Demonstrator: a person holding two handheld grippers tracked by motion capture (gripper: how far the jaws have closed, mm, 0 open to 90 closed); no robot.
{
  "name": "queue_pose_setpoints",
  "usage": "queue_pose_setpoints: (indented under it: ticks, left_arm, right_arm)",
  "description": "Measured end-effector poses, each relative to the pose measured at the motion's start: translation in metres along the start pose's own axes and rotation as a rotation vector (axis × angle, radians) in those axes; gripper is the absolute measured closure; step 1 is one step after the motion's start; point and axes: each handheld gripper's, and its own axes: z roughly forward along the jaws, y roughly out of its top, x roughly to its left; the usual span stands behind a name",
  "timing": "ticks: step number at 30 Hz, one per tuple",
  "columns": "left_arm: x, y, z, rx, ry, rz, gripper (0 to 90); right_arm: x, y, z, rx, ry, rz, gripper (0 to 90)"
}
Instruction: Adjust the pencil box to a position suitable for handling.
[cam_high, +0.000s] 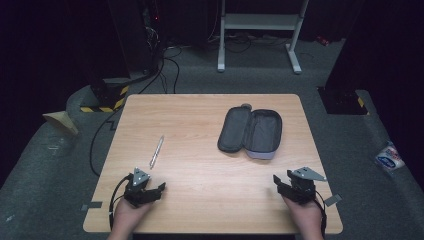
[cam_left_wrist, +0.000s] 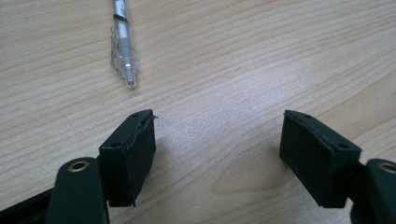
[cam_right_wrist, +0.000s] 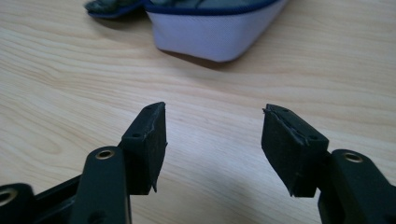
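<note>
While both grippers rest near the person's edge of the wooden table (cam_high: 200, 200), nothing is gripped yet, and the work in hand looks like putting the pen into the pencil case. That pencil case (cam_high: 250, 132) is the largest thing on the table: it lies unzipped and spread flat in the right half, dark lining up, its pale lilac outer fabric showing at the near end. In the right gripper view the lilac end (cam_right_wrist: 215, 32) sits ahead of the jaws and well apart from them. It looks soft and light, likely to slide or fold if pushed, so a pinch on the near rim would steady it best.

Next down in size, the left gripper (cam_high: 145, 190) has its jaws spread with only bare wood between them. The right gripper (cam_high: 296, 186) likewise stands parted over empty table, holding nothing.

Smallest is the pen (cam_high: 156, 151), a slim silvery barrel with a clear clip, lying left of centre, just ahead of the left gripper and tilted slightly. In the left gripper view its near tip (cam_left_wrist: 126, 60) lies beyond the left pad. It should be light, stiff and smooth, prone to rolling; gripping across the barrel's middle seems safest.
</note>
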Motion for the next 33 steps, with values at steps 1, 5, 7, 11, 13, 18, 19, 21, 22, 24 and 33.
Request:
queue_pose_setpoints:
  ticks: [1,5,7,11,13,18,19,21,22,24,33]
  left_arm:
    - [0.000,0.000,0.000,-0.003,0.000,-0.003,27.0]
    - [-0.001,0.000,0.000,-0.003,0.000,-0.003,27.0]
    - [-0.001,0.000,0.000,-0.003,-0.002,-0.003,26.8]
    - [-0.001,0.000,0.000,-0.002,-0.005,-0.005,26.4]
    - [-0.001,0.000,0.000,-0.002,-0.005,-0.005,26.3]
    - [-0.001,0.000,0.000,-0.004,-0.006,-0.001,26.3]
    - [-0.001,0.000,0.000,-0.004,-0.007,0.000,26.2]
    - [-0.001,0.000,0.000,-0.004,-0.008,-0.001,26.1]
    - [-0.001,0.000,0.000,-0.004,-0.009,0.000,26.1]
    - [-0.001,0.000,0.000,-0.003,-0.009,0.001,26.1]
    - [0.000,0.000,0.000,-0.003,-0.011,0.005,26.1]
  right_arm:
    - [0.002,0.001,-0.001,-0.005,0.005,-0.009,39.9]
    - [0.012,0.006,-0.002,-0.030,0.016,-0.044,40.8]
    - [0.015,0.007,0.000,-0.034,0.017,-0.060,40.2]
    - [0.015,0.011,0.005,-0.024,0.028,-0.065,42.2]
    - [0.016,0.014,0.006,-0.030,0.024,-0.076,43.9]
    - [0.017,0.024,0.008,-0.050,0.021,-0.071,44.1]
    - [0.018,0.026,0.008,-0.052,0.020,-0.060,43.7]
    - [0.018,0.030,0.009,-0.064,0.018,-0.054,43.7]
    - [0.017,0.032,0.010,-0.065,0.017,-0.055,43.7]
    - [0.017,0.035,0.013,-0.061,0.014,-0.057,43.8]
    - [0.011,0.057,0.019,-0.051,0.000,-0.048,45.0]
